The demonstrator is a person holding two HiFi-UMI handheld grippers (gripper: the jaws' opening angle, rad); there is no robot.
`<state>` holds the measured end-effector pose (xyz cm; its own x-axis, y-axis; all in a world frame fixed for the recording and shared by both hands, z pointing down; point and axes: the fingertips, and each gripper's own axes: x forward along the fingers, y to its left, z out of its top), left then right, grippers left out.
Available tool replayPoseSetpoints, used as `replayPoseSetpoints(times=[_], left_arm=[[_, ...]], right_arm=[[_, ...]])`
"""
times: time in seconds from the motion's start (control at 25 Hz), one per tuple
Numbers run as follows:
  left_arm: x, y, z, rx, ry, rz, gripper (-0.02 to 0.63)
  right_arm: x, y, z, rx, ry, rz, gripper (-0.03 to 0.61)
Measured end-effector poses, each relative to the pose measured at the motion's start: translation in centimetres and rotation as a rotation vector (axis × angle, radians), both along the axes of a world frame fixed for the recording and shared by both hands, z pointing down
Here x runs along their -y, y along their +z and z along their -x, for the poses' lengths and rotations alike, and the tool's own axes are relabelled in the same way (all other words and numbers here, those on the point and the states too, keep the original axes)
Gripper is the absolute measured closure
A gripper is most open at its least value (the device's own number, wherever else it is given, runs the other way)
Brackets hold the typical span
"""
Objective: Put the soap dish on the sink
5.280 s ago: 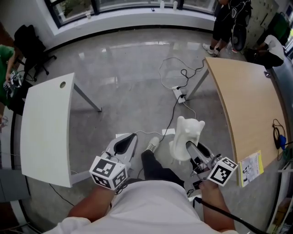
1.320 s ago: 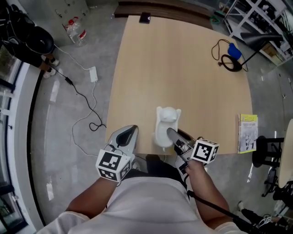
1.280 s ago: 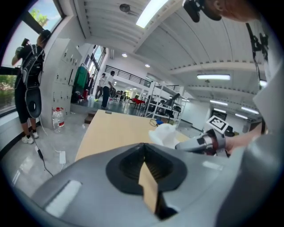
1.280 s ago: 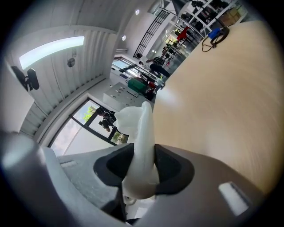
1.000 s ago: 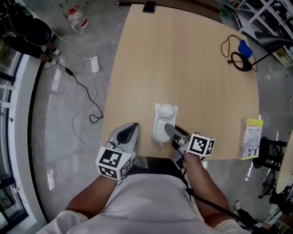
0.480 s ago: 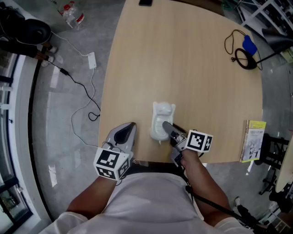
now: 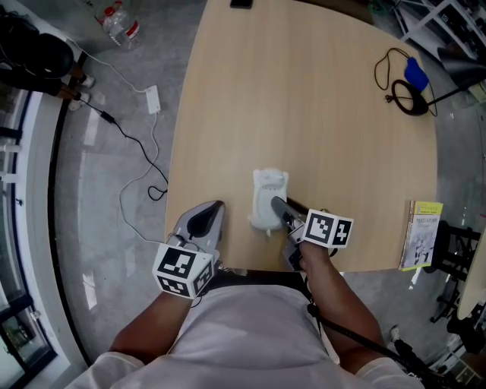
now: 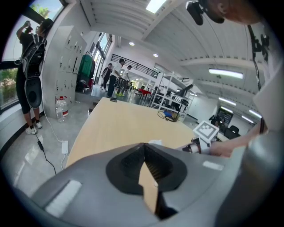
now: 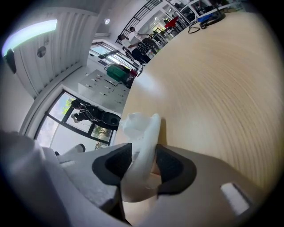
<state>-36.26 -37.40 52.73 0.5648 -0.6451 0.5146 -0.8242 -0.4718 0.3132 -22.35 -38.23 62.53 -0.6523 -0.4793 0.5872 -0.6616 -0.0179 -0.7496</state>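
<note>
The soap dish [image 7: 267, 199] is a white, animal-shaped piece that rests on the wooden table [image 7: 304, 99] near its front edge. My right gripper [image 7: 276, 207] reaches it from the front. Its jaws have just been opening, and the dish [image 9: 142, 133] still stands between them, with a thin gap beside the right pad. My left gripper [image 7: 212, 208] hovers at the table's front left corner, tips together and empty [image 8: 144, 148]. No sink shows in any view.
A black cable with a blue item [image 7: 406, 87] lies at the table's far right. A yellow booklet [image 7: 421, 235] sits at its right front edge, and a dark phone [image 7: 241, 4] at the far edge. A power strip [image 7: 152, 99] and a bottle [image 7: 121, 23] are on the floor to the left.
The view swung from open floor between desks to this table. My right gripper sank with the dish onto the tabletop near the front edge. The left gripper barely shifted.
</note>
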Motion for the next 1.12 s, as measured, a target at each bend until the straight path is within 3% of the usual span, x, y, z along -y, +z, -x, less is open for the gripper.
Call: replayPoseSetpoints(times=[0.48,0.68,1.12], left_arm=[[-0.2,-0.2,-0.1,0.001,0.023,-0.004,0.609],[0.1,-0.6,-0.1,-0.003,0.020,-0.011,0.609],[-0.4,-2.3,0.5,-0.029,0.020,-0.052,0.609]], right_arm=[[0.1,0.5,-0.2,-0.040,0.031,0.006,0.405],[0.6,0.0,-1.2,-0.087,0.039,-0.033,0.403],[0.4,-3.9,-4.5,-0.070,0.144,-0.113,0.397]])
